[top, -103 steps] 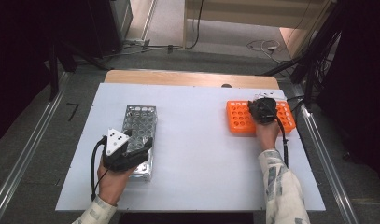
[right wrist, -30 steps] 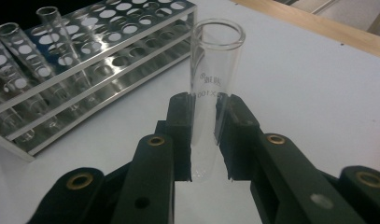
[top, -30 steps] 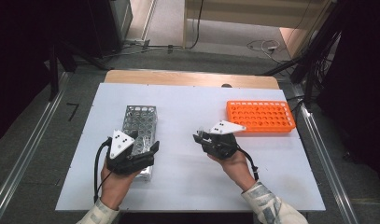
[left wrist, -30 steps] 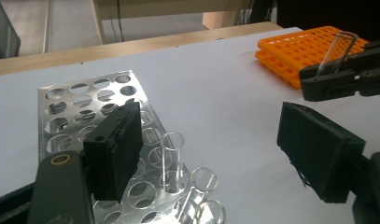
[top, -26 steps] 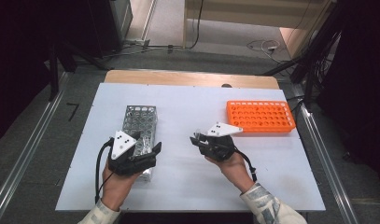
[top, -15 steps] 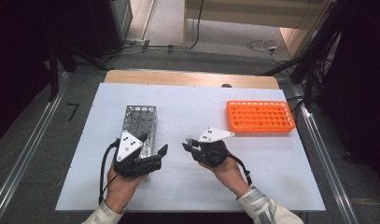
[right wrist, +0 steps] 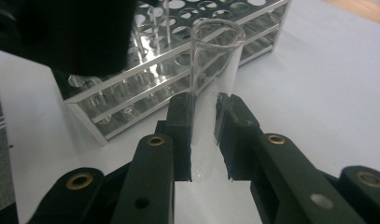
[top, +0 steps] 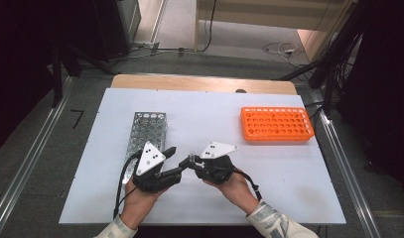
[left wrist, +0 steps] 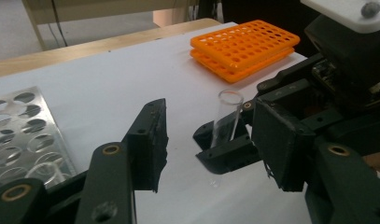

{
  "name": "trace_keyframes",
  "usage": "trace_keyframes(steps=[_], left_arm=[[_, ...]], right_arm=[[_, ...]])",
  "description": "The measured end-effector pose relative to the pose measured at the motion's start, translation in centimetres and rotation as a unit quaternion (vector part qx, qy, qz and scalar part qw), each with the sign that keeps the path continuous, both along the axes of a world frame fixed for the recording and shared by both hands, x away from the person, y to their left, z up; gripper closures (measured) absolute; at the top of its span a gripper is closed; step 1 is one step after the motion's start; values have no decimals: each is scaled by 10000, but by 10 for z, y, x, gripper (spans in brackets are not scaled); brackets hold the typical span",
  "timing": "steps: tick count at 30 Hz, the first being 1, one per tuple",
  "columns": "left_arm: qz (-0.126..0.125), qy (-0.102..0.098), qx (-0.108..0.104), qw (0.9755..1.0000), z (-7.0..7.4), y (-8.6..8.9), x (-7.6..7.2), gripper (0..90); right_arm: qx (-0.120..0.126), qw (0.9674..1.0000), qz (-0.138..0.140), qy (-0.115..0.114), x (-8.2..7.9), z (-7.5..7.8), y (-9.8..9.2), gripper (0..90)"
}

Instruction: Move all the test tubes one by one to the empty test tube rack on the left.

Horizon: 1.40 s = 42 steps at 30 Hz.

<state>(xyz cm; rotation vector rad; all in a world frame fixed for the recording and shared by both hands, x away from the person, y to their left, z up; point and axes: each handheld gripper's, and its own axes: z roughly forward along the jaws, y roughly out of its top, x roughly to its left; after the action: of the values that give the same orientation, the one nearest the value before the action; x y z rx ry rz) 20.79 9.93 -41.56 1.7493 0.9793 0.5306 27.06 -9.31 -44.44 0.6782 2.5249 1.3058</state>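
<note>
Both hands have come together at the table's middle since the earlier pictures. The right gripper [top: 189, 161], earlier over the orange rack [top: 276, 124], clamps a clear test tube [right wrist: 211, 93] upright between its jaws. The left gripper [left wrist: 211, 144], jaws just closing but not touching, brackets that tube, the metal rack [top: 145, 131] beside it.

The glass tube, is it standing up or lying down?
Standing up. The tube is clamped between the right gripper's jaws with its open mouth on top and its round bottom just above the table.
</note>
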Motion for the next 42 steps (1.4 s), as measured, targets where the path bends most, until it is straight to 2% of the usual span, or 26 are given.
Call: trace_keyframes(steps=[4,10,13,17,19,24,27,33,42], left_arm=[[-91,-4,-5,10000,-2,-6,1,558],[-171,15,150,9997,-5,-13,2,674],[-125,-43,217,9997,-6,-14,2,738],[-130,-26,230,9996,-5,-14,3,749],[-123,-36,193,9997,-4,-13,4,749],[-24,-75,70,9999,3,-5,8,749],[87,-111,-14,9999,6,2,10,749],[297,-157,-128,9994,13,16,13,749],[525,-168,-175,9983,16,29,18,749]], right_arm=[[-12,10000,95,8,-4,0,4,729],[28,9998,208,4,-9,2,7,729],[29,9998,205,5,-10,2,7,728],[42,9998,194,31,-9,2,7,726],[68,9998,196,35,-9,2,7,675],[108,9996,136,225,-6,4,5,417],[151,9991,76,388,-2,5,2,322],[93,9990,-19,447,2,4,0,254],[67,9990,-50,432,3,4,-1,249]])
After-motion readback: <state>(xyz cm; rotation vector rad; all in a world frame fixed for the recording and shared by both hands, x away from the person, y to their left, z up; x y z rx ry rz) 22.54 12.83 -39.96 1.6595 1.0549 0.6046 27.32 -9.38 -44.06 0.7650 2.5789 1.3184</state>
